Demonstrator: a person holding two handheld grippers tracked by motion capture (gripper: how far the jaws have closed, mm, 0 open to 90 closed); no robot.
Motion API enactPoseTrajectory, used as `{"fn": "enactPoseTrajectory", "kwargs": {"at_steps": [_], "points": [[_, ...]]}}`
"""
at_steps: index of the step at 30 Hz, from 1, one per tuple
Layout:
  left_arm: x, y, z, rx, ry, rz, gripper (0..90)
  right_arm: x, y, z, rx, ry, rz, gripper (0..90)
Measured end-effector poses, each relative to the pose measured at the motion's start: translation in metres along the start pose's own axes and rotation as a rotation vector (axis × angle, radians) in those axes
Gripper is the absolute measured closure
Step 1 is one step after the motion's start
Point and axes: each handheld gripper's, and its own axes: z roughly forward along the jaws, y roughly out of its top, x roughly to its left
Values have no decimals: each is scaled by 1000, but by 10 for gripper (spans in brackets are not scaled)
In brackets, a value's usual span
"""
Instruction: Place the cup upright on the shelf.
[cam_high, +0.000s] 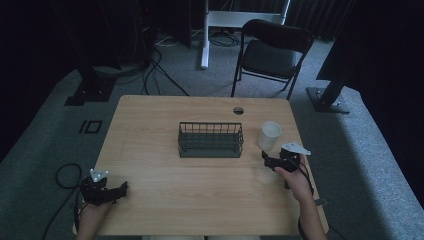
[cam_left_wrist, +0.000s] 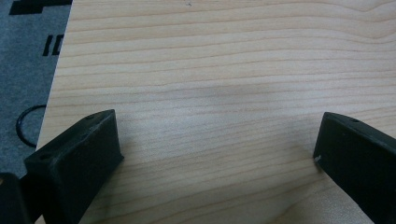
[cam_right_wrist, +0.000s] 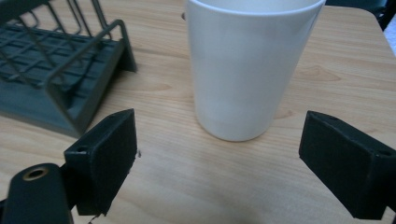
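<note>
Two hand-held grippers work over a wooden table (cam_high: 150, 125). The right gripper (cam_high: 270, 161) sits at the table's right side with its jaws spread wide and empty, aimed at a white cup (cam_high: 270, 135) that stands upright just beyond their tips; in the right gripper view the cup (cam_right_wrist: 247, 65) lies between the lines of the two jaws but is not yet enclosed or touched. A dark wire basket (cam_high: 211, 140) stands at mid-table, just left of the cup and apart from it. The left gripper (cam_high: 117, 191) rests at the near left corner, jaws likewise parted, with bare wood between them. The step in hand appears to be the approach to grasp the cup. Risks, as judged from this pose: a jaw tip advancing off-centre could strike the smooth wall and push or tip the cup; a closure too low or too light could let the tapered, glossy body slip upward out of the pads; a leftward swing could knock the cup against the basket's end.
</note>
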Motion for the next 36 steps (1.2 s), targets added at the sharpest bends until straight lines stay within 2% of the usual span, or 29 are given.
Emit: {"fn": "enactPoseTrajectory", "kwargs": {"at_steps": [11, 32, 36], "points": [[0, 0, 0, 0, 0, 0, 8, -4, 11, 17, -25, -49, 32, 112], [0, 0, 0, 0, 0, 0, 8, -7, 39, 34, -85, -61, 73, 112], [0, 0, 0, 0, 0, -1, 8, -5, 41, 37, -80, -60, 62, 112]]}}
